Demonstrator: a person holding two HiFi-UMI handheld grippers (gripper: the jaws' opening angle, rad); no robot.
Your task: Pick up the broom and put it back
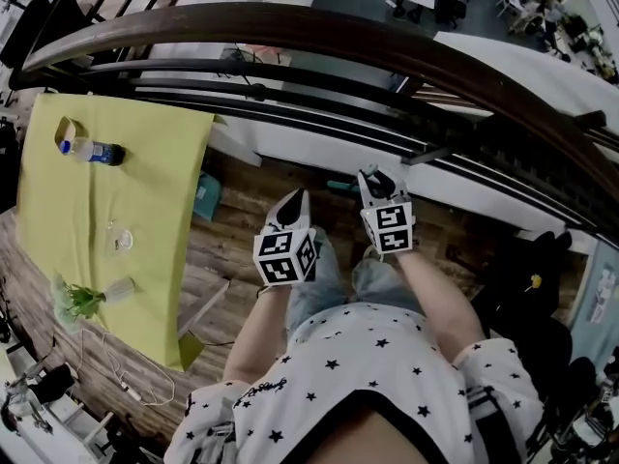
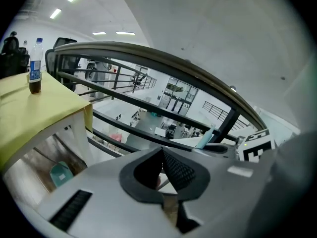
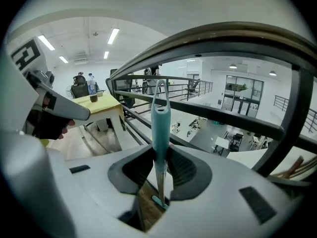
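The broom [image 3: 160, 128] has a teal handle and a metal shaft that runs down to the wooden floor. It stands upright between the jaws of my right gripper [image 3: 161, 170], which is shut on the handle. In the head view only a short teal piece of the broom [image 1: 338, 186] shows, just left of the right gripper [image 1: 375, 177], close to the railing. My left gripper [image 1: 296, 198] is held beside it on the left, its jaws together in a point and nothing in them. From the left gripper [image 2: 161, 170] the broom's handle tip [image 2: 205, 138] shows at the right.
A dark curved railing [image 1: 290, 27] with several bars runs right in front, with a drop to a lower hall behind it. A yellow-green table [image 1: 145, 249] at the left bears a bottle [image 1: 92, 151] and a plant [image 1: 82, 301]. A teal box [image 1: 206, 196] lies under the table.
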